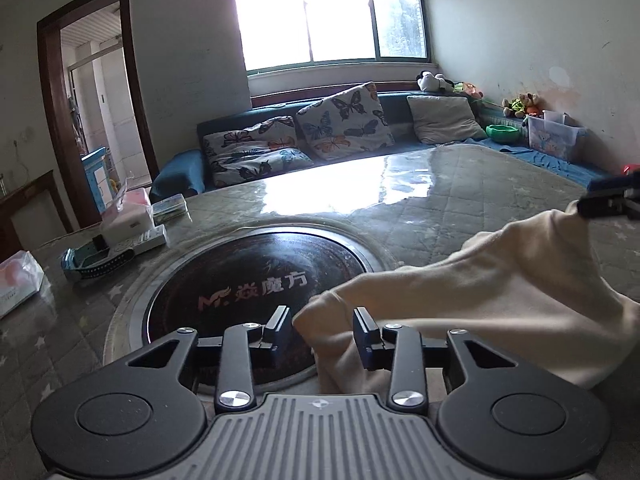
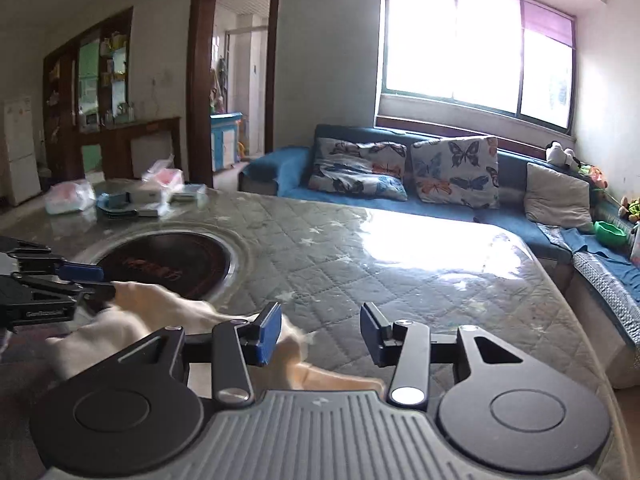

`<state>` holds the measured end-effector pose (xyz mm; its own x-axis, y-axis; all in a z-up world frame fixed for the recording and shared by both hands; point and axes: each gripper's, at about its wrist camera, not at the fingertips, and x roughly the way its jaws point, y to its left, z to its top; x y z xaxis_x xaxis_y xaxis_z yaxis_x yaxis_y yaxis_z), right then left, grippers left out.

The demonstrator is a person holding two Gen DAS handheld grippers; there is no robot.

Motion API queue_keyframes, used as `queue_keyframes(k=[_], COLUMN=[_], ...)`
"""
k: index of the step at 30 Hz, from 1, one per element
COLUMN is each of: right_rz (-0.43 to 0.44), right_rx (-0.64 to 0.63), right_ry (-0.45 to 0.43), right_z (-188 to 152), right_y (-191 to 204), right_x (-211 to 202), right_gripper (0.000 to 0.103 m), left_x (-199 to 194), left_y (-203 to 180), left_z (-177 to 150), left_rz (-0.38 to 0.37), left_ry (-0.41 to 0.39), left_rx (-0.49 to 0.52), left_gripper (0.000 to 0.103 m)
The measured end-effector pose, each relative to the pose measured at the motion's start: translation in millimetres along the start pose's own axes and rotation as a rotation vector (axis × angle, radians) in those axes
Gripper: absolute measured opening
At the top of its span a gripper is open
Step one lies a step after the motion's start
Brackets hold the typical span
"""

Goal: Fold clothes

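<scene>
garment: cream, soft, light, limp, draped on worktop beside dark disc | left gripper: fingers spread astride a fold, not pinching | right gripper: fingers spread, empty | grip: hem corners

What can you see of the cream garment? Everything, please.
The garment is cream, soft and knit-looking, with no print visible. It lies crumpled and bunched on the quilted table cover, one corner overlapping the dark round inset. A fold sits between the open left tool pads without being clamped. The right tool is open over its other end.
</scene>
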<state>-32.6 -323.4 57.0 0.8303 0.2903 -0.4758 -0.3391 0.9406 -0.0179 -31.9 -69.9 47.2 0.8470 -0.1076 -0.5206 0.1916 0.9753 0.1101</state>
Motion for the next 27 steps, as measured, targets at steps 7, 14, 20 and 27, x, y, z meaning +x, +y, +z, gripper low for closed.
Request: queue_keyframes(k=[7,14,20,27], right_rz=[0.026,0.008,0.028,0.108], right_rx=[0.208,0.247,0.234,0.26], right_ry=[0.117,0.128,0.196,0.274], right_z=[-42.8,-65.8,-68.3,-75.3], right_y=[-18.2,-24.5,-16.1,-20.2], right_x=[0.7,-9.3,-8.7,-37.1], right_gripper=[0.044,0.028,0.021,0.021], left_x=[-1.5,-0.8,-12.4,-37.4], left_y=[5.2,12.8,11.6,21.0], left_z=[-21.1,-26.4,-34.1,-44.2], left_rz=[-0.052,-0.129,-0.172,-0.224], left_ry=[0.097,0.155,0.17,0.188], left_rx=[-0.078,-0.156,-0.139,-0.113], left_gripper=[0.039,0.029,0.025,0.03])
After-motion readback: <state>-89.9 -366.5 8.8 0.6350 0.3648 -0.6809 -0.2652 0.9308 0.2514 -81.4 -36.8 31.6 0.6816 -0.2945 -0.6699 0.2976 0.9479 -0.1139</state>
